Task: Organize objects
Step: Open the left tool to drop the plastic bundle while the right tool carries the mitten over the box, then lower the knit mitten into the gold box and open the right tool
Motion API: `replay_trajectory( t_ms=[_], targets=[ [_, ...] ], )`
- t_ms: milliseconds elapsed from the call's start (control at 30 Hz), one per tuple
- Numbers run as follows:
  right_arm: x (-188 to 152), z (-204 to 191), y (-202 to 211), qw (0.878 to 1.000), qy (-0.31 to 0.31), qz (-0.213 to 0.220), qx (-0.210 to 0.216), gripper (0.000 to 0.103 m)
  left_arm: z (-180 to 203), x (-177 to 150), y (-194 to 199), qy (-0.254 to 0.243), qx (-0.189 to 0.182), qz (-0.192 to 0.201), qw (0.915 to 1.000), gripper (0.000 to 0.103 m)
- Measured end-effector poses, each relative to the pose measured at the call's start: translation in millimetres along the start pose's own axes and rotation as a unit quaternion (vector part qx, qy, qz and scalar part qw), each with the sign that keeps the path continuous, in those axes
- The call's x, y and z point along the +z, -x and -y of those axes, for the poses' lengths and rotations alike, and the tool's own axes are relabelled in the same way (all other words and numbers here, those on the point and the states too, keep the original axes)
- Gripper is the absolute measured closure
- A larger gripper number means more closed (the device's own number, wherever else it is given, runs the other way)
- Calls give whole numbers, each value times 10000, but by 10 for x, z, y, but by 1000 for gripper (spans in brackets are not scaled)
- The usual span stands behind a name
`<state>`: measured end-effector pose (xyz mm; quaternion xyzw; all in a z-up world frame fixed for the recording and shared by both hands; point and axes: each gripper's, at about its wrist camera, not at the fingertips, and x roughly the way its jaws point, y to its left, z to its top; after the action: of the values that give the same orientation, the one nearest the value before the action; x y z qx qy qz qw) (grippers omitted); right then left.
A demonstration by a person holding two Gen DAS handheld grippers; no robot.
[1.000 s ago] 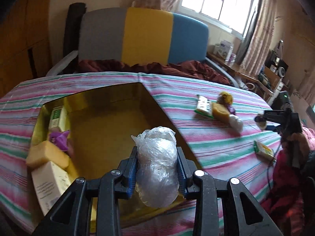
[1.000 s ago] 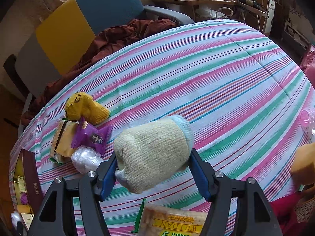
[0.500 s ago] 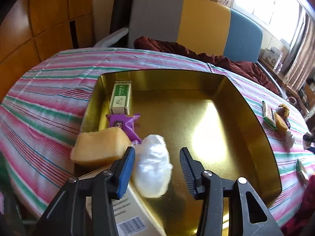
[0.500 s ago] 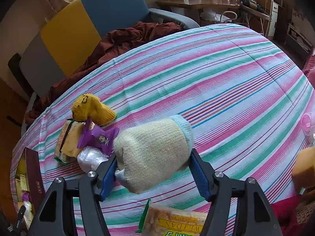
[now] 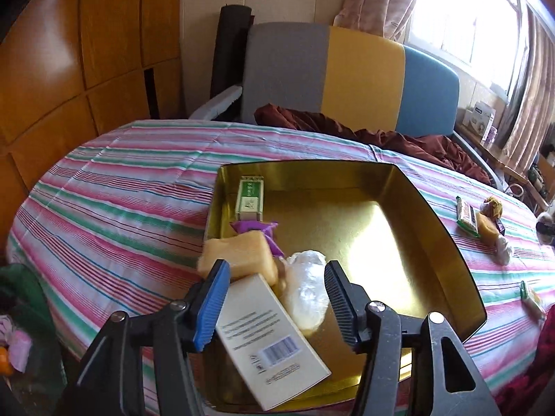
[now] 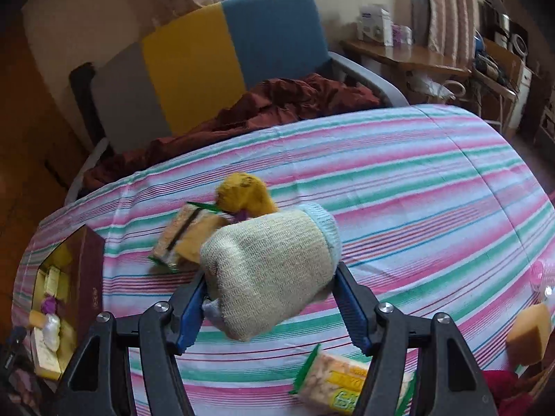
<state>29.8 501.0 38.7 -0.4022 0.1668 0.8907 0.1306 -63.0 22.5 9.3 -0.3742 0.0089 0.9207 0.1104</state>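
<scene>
A gold tray point(image 5: 447, 242) lies on the striped table. In it are a clear plastic bundle point(image 5: 307, 291), a yellow sponge point(image 5: 239, 256), a cream box point(image 5: 270, 343), a purple wrapper point(image 5: 255, 227) and a green-white box point(image 5: 250, 196). My left gripper point(image 5: 277, 301) is open above the near corner of the tray, with the plastic bundle lying loose between its fingers. My right gripper point(image 6: 269, 308) is shut on a rolled cream sock point(image 6: 267, 267) and holds it above the table. The tray also shows at the far left of the right wrist view point(image 6: 88, 274).
On the table lie a yellow knitted sock point(image 6: 244, 194), a biscuit packet point(image 6: 175, 239), a second snack packet point(image 6: 341, 384) and a yellow sponge point(image 6: 529, 332). A chair with a maroon cloth point(image 5: 381, 135) stands behind the table.
My left gripper has opened and let the plastic bundle drop into the tray, then drawn back. My right gripper has turned left with the sock in it.
</scene>
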Motion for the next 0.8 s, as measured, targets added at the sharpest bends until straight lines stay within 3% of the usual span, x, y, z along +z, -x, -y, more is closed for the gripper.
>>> replay_trajectory(
  t_ms=[167,433,633,800],
  targets=[
    [-111,-1030,120,9913,1049,-65,789,35,-206,-16,87,254,30,49,9997,45],
    [-711,-2549,-295,9547,2224,-886,1765,35,-441,-103,153,502,119,41,9987,41],
    [-1112,-3151,-696,9372,2600,-1415,1843,32,-569,-112,187,702,102,99,9974,37],
    [-1356,-3384,-757,9146,2861,-1768,2245,29,-579,-115,220,731,50,184,9971,31]
  ],
)
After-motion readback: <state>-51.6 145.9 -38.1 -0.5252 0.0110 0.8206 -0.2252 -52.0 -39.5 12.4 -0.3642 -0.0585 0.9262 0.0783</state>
